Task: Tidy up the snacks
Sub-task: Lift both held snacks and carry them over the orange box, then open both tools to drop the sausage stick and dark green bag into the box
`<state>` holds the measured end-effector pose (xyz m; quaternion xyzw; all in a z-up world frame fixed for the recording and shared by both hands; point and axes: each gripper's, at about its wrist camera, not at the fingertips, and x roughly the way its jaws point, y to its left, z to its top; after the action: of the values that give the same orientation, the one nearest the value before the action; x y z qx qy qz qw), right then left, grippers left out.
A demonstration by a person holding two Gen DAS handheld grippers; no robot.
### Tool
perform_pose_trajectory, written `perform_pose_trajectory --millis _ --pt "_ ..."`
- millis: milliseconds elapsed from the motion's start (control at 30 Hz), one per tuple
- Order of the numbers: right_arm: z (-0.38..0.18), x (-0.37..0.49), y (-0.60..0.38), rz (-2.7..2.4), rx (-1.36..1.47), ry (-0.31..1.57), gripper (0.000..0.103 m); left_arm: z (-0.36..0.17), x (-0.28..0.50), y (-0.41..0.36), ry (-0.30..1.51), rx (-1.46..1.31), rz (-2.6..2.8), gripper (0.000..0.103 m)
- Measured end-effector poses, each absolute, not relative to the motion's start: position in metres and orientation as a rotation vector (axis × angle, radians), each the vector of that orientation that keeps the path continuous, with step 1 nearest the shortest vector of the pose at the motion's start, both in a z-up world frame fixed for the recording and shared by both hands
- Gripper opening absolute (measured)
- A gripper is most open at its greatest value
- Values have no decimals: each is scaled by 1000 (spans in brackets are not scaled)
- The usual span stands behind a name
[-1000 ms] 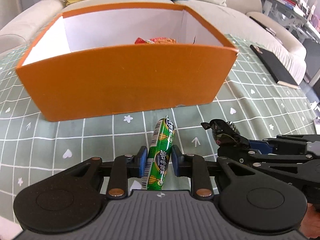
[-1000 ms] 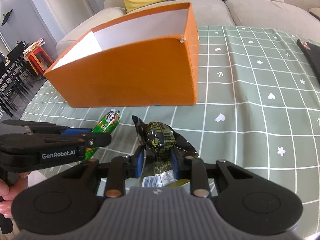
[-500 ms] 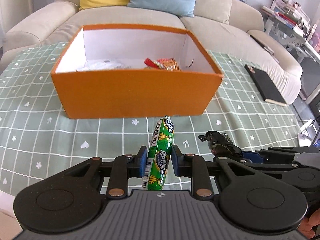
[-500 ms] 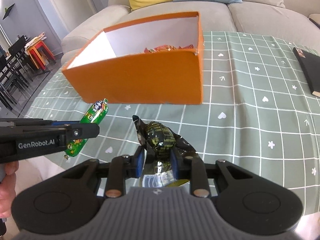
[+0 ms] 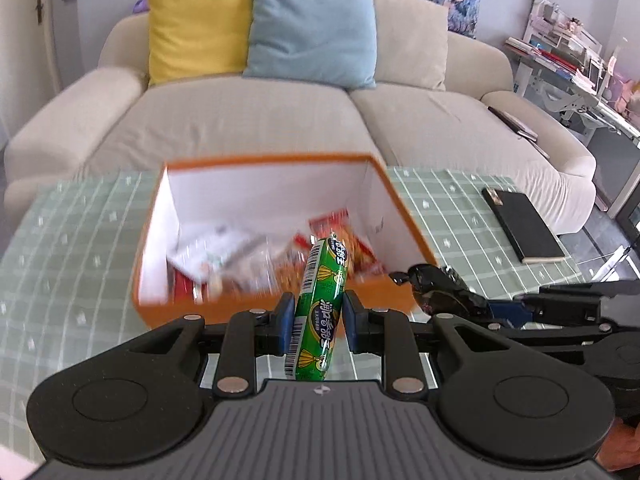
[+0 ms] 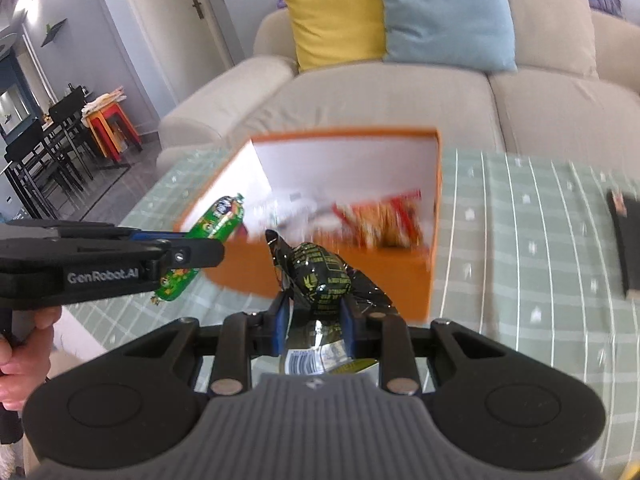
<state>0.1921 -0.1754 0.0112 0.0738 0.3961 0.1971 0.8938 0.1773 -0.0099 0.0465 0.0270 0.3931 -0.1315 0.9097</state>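
The left gripper (image 5: pixel 314 322) is clamped on a green sausage stick (image 5: pixel 320 312), its blue pads pressing the wrapper from both sides at about the middle of its length. In the left wrist view the stick's long axis runs from 6 o'clock up toward 12, tipped slightly to 1 o'clock, with its far twisted end over the near wall of the orange box (image 5: pixel 168 308). The right gripper (image 6: pixel 314 316) is closed on a black crinkled wrapped snack (image 6: pixel 320 276); the round bulge sits just beyond the pads and a twisted tail points toward 11 o'clock, while the flat barcoded end lies back toward the camera at 6 o'clock. In the right wrist view the sausage stick (image 6: pixel 208 240) slants from 7 to 1 o'clock, its top end overlapping the box's left wall. The box stands on a green checked tablecloth (image 6: pixel 532 240), open at the top, white inside, with red-and-orange packets (image 6: pixel 384 220) toward its right side and pale packets (image 5: pixel 216 256) toward its left, all blurred. A black notebook (image 5: pixel 520 224) lies on the cloth at 3 o'clock from the box, well apart. A hand (image 6: pixel 24 344) grips the left tool's handle at the right wrist view's 8 o'clock edge
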Motion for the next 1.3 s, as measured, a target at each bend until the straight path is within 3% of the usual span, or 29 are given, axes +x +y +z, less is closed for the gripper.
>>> perform_pose_trajectory --millis 333,733,1300 --pt "31 275 -163 368 141 762 24 47 246 -12 779 98 -236 28" --pt "-22 355 -144 266 33 833 24 -13 312 -5 882 120 -164 28" --pt "-69 379 -125 235 -123 908 25 -60 339 -1 1011 155 -125 28"
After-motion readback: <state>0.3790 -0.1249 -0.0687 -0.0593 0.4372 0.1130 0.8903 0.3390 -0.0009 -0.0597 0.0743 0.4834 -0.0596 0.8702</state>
